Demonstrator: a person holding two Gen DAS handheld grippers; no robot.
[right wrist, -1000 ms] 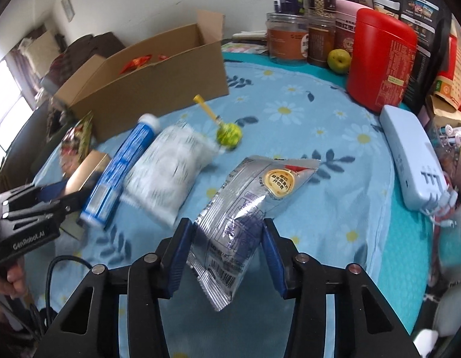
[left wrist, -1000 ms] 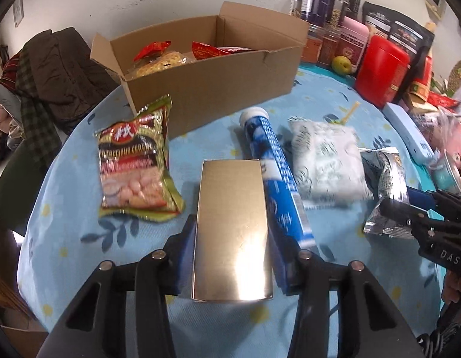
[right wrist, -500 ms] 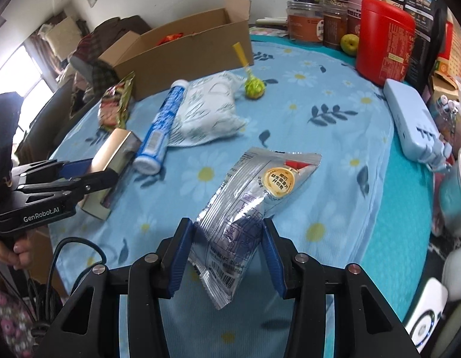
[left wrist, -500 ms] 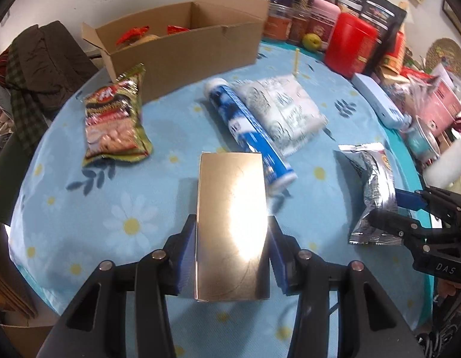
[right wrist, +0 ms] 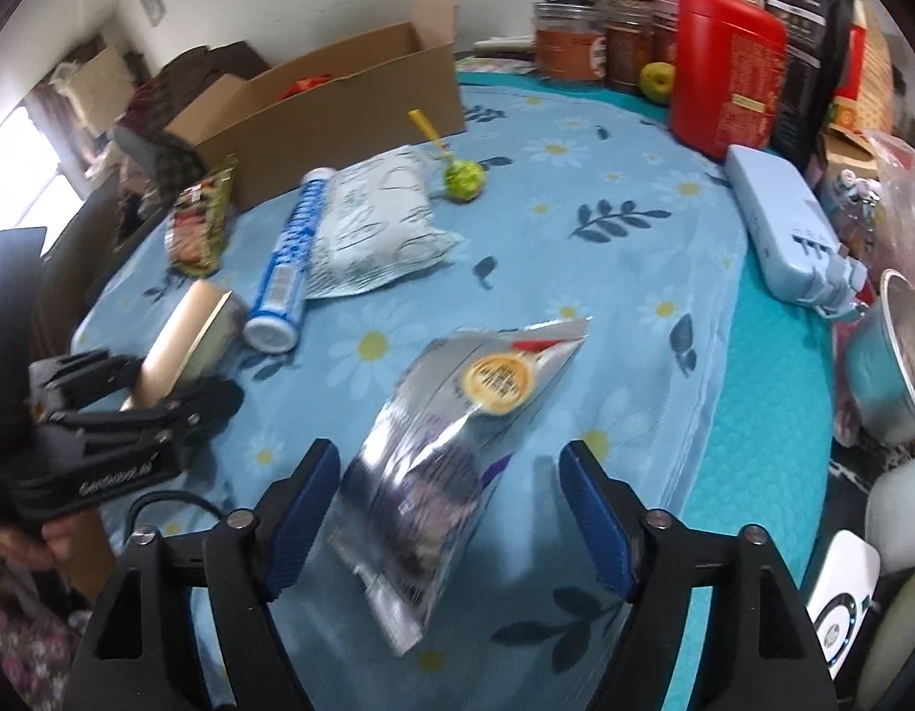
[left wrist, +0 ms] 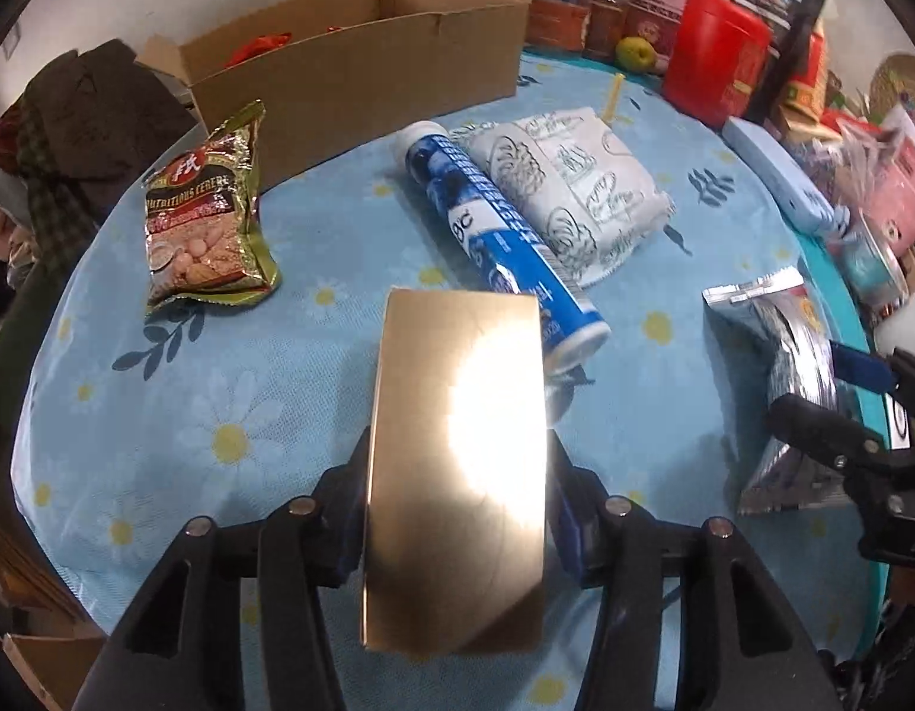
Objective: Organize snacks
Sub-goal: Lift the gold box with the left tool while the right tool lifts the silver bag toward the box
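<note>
A shiny gold box point(left wrist: 457, 444) lies on the blue flowered tablecloth point(left wrist: 220, 385) between the fingers of my left gripper point(left wrist: 457, 462). Its jaws are opening and a thin gap shows at the right pad. A silver foil pouch point(right wrist: 457, 444) with a yellow sticker lies on the cloth between the widely parted fingers of my right gripper point(right wrist: 451, 456), which is opening and not touching it. Further back lie a blue tube point(left wrist: 493, 237), a white printed bag point(left wrist: 576, 178) and a green snack bag point(left wrist: 205, 219). An open cardboard box point(left wrist: 362, 65) holds red packets.
A green lollipop point(right wrist: 464, 179) lies behind the white bag. A red canister point(right wrist: 724, 77), jars, a green apple point(right wrist: 657, 81) and dark bags line the back right. A pale blue power strip point(right wrist: 783, 225) and a metal bowl point(right wrist: 896, 367) sit at the right edge. Clothes are piled at left.
My right gripper has opened wide and let go of the silver pouch. My left gripper has sunk toward the cloth with the gold box, and its jaws have parted slightly.
</note>
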